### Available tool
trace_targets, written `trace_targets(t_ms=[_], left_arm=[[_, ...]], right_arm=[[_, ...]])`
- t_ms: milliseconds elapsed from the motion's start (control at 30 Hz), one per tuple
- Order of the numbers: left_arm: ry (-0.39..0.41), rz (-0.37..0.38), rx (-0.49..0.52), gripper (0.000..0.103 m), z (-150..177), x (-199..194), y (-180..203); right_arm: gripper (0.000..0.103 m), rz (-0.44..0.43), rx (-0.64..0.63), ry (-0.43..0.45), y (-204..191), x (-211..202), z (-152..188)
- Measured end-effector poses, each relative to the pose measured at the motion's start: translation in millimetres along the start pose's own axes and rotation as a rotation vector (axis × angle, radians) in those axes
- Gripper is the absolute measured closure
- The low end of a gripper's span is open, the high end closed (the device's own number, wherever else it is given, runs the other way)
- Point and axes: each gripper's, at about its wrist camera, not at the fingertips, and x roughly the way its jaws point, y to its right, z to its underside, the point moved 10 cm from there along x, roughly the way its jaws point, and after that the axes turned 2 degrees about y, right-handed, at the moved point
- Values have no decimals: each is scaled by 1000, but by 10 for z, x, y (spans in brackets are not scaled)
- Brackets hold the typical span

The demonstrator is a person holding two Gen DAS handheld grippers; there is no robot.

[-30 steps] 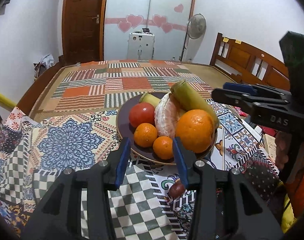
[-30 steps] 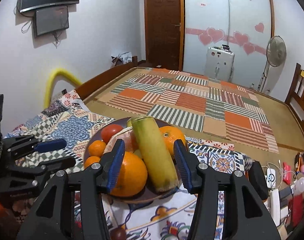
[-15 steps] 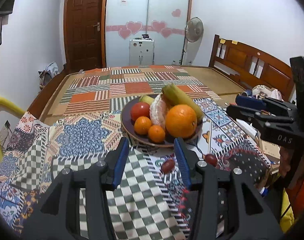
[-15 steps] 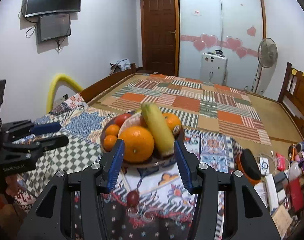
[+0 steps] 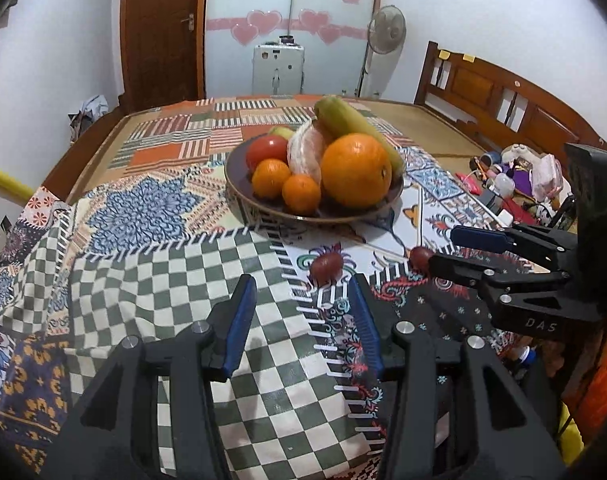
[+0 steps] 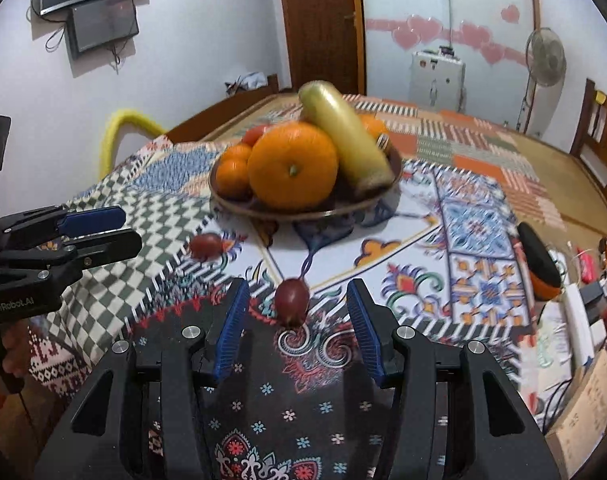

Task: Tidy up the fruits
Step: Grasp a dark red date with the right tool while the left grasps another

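A dark plate (image 5: 315,216) on the patterned cloth holds a big orange (image 5: 355,170), two small oranges, a tomato (image 5: 265,150), a peeled citrus and a long yellow-green fruit (image 6: 343,132). Two small dark red fruits lie loose on the cloth in front of it. One red fruit (image 5: 326,266) sits just ahead of my left gripper (image 5: 301,300), which is open and empty. The other red fruit (image 6: 291,300) lies in the gap at the tips of my right gripper (image 6: 296,292), also open, pads not touching it. In the left wrist view a finger of the right gripper (image 5: 463,252) half hides that fruit.
The cloth covers a bed with a wooden headboard (image 5: 503,100) at the right. Clutter of bottles, cables and an orange-black object (image 6: 539,264) crowds the right edge. A yellow padded tube (image 5: 3,188) stands at the left. A fan, a door and wardrobe doors stand behind.
Both grippers have drawn back from the plate and sunk toward the cloth. The plate now looks farther off, and the two small red fruits have come into view near the fingertips.
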Motion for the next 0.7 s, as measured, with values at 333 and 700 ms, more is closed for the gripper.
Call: trace_targets(t_ms=[333, 700], left_arm=[[-24, 1, 15, 55, 58, 203, 30], [-58, 24, 37, 71, 4, 444, 157]], right_arm=[[83, -8, -17, -14, -44, 125, 53], [86, -24, -2, 24, -16, 14, -18]])
